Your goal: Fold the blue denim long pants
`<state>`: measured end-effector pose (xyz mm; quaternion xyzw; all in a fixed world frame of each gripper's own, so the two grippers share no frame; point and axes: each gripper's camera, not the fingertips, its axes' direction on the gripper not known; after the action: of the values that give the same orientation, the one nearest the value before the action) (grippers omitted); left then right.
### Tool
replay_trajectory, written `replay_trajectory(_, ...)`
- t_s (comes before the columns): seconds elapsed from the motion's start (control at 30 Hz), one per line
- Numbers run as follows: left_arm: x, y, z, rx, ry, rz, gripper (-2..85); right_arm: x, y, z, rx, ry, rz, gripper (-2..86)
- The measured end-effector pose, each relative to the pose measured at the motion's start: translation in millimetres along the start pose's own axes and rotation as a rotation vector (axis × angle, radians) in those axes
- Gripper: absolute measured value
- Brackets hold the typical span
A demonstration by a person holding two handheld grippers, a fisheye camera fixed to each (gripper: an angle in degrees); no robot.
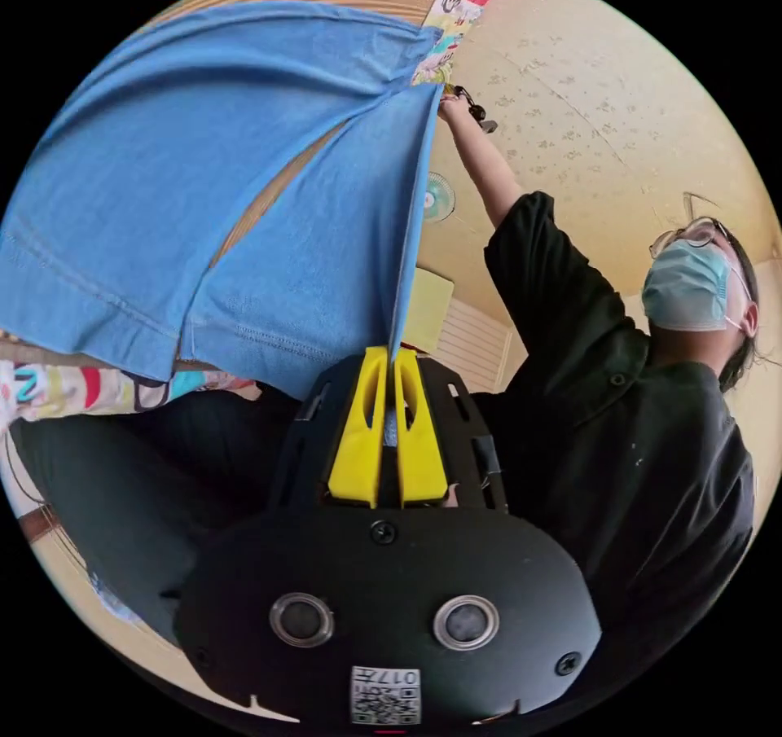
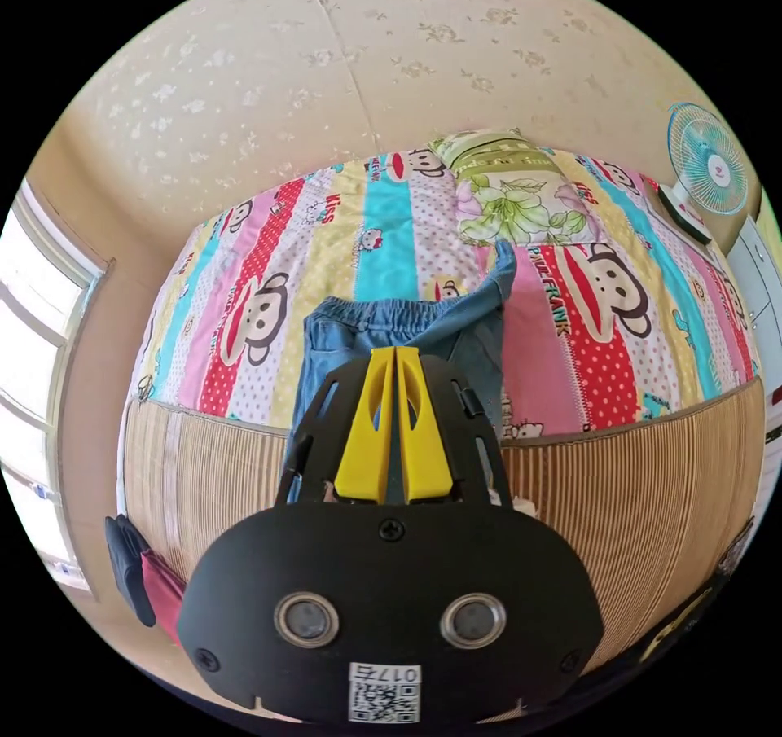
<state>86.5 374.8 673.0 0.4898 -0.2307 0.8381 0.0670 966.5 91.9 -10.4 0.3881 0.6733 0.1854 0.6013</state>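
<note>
The blue denim pants (image 1: 204, 183) hang spread in the air in the left gripper view, both leg hems toward the lower left. My left gripper (image 1: 395, 354) is shut on a taut edge of the denim. That edge runs up to my right gripper (image 1: 472, 110), held far off in a raised hand. In the right gripper view the pants (image 2: 456, 330) trail onto the bed, elastic waistband showing, and my right gripper (image 2: 395, 352) is shut with denim between its yellow jaws.
A person in a black shirt (image 1: 619, 411) stands close behind the left gripper. The bed has a colourful cartoon sheet (image 2: 261, 281), a woven mat (image 2: 635, 509), and a green floral pillow (image 2: 513, 191). A fan (image 2: 709, 159) stands at the right, a window (image 2: 32, 362) at the left.
</note>
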Motion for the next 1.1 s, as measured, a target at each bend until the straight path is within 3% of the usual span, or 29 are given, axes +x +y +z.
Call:
replay_trajectory(0.13,15,8,-68,0.133,-0.124,0.018,-0.8,-60,41,37,-0.010,-0.018,-0.064,0.2)
replay_trajectory(0.2,14,12,-98,0.205,-0.298,-0.017,-0.8,-83,61,58,-0.036,-0.018,-0.110,0.2)
replay_trajectory(0.4,-4,12,-111,0.236,-0.481,-0.045,-0.7,-107,137,81,-0.081,-0.117,-0.127,0.7)
replay_trajectory(0.5,-2,17,-101,0.226,-0.511,-0.042,-0.7,-114,195,52,-0.142,-0.171,-0.210,1.2)
replay_trajectory(0.57,3,23,-94,0.217,-0.542,-0.032,-0.7,-128,270,7,-0.223,-0.213,-0.444,1.7)
replay_trajectory(0.7,15,38,-77,0.187,-0.611,-0.021,-0.6,-116,411,-95,-0.356,-0.284,-0.641,2.3)
replay_trajectory(0.8,25,51,-61,0.174,-0.696,0.068,-0.6,-78,539,-162,-0.598,-0.296,-0.556,3.3)
replay_trajectory(0.97,28,77,-43,0.159,-0.727,0.081,-0.6,-6,710,-267,-0.861,-0.326,-0.128,7.8)
replay_trajectory(1.1,31,95,-31,0.112,-0.753,0.085,-0.6,-40,766,-293,-0.990,-0.511,-0.159,8.5)
